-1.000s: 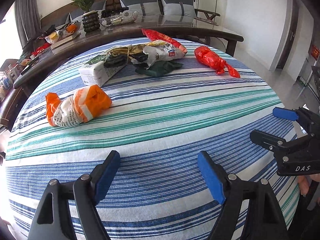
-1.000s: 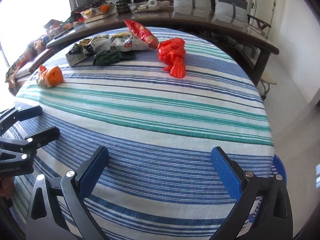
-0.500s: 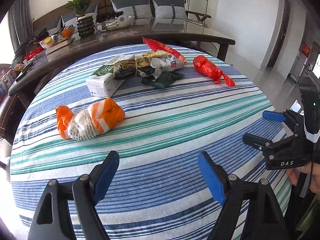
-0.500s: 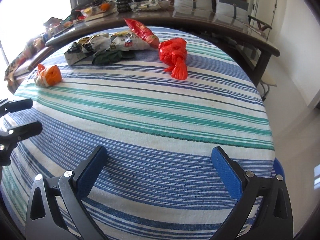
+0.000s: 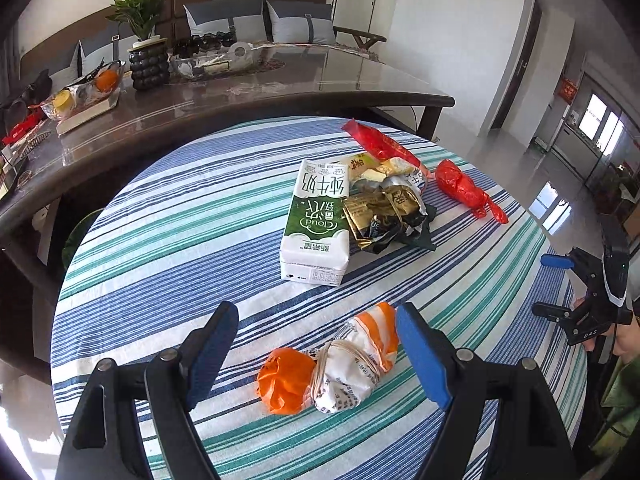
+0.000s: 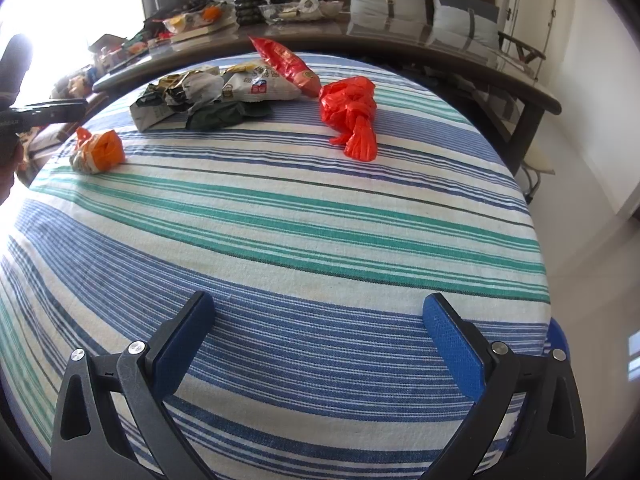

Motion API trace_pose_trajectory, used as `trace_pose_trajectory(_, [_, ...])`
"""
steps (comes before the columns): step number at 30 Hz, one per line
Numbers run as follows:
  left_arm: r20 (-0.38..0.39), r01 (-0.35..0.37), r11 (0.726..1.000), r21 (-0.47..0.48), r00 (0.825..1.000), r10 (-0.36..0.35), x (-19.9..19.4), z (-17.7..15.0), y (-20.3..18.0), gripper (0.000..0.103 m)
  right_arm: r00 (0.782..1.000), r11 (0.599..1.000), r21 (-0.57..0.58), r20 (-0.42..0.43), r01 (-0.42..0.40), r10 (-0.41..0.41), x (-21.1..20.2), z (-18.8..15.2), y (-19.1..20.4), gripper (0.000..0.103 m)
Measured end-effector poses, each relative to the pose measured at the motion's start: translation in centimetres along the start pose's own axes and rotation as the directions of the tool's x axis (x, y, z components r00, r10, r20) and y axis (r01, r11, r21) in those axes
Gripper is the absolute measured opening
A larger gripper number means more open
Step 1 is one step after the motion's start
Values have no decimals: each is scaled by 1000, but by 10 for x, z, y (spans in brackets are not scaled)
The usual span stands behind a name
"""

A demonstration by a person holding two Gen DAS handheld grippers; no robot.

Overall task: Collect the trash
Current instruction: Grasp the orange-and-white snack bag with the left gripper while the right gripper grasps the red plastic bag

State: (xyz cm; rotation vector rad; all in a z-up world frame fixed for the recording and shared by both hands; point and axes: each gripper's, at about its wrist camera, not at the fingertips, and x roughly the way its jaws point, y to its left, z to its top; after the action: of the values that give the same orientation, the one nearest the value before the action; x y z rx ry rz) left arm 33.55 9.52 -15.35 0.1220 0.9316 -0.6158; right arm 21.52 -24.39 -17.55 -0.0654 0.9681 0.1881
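Left gripper (image 5: 316, 344): jaws wide apart, nothing pinched. The orange-and-white bag bundle (image 5: 328, 376) lies on the striped tablecloth (image 5: 180, 240) right between your 2 blue pads, nearer the right-hand one. Whether that pad touches the plastic I cannot tell; it looks just beside it.

Right gripper (image 6: 320, 344): jaws apart, empty, hanging over the near blue stripes, well clear of everything.

Rest of the trash, farther across the table: milk carton (image 5: 320, 220) lying flat, a heap of crumpled wrappers (image 5: 384, 208) touching its side, a long red snack packet (image 5: 376, 142) behind the heap, a knotted red bag (image 5: 460, 188) apart to the right.

Step in hand, as I read it: first pick, the orange bundle.

- Shift your left gripper a little so the bundle sits centred between the pads, not hugging 1 side.
- Aim for the waist where the string (image 5: 340, 360) wraps it; that looks the firmest part. The puffy orange end will likely squash and slip.
- Come down low enough to catch the bulk, but don't pinch the cloth with it.
- Close slowly; soft plastic gives, so close fully before lifting.
- Keep your right gripper parked where it is until the bundle is up.
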Motion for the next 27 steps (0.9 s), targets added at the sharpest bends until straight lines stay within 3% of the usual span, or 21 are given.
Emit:
trace_pose_trajectory(3, [-63,120,993,-19,991,-121,11,-6,5,83,1000,1000,0,0,0,0,0,0,0,103])
trace_pose_trajectory(7, [-158,256,967,0,955,-253,7,-19,-6,83,1000,1000,0,0,0,0,0,0,0,103])
trace_pose_trajectory(8, [-168,262,965,18,952,-255,5,-22,-11,83,1000,1000,0,0,0,0,0,0,0,103])
trace_pose_trajectory(12, [-146,164,984,65,977,-153,12,-25,-28,83,1000,1000,0,0,-1,1,0,0,0,103])
trace_pose_trajectory(18, [-130,72,986,151,990,-52,35,-35,-57,83,1000,1000,-1,1,-7,7,0,1,0,103])
trace_pose_trajectory(24, [-73,3,997,74,997,2,24,-42,-65,81,1000,998,56,27,-7,5,-1,13,-17,103])
trace_pose_trajectory(27, [-59,-20,998,55,998,23,20,-43,-81,64,998,997,83,57,-2,-3,3,41,-32,102])
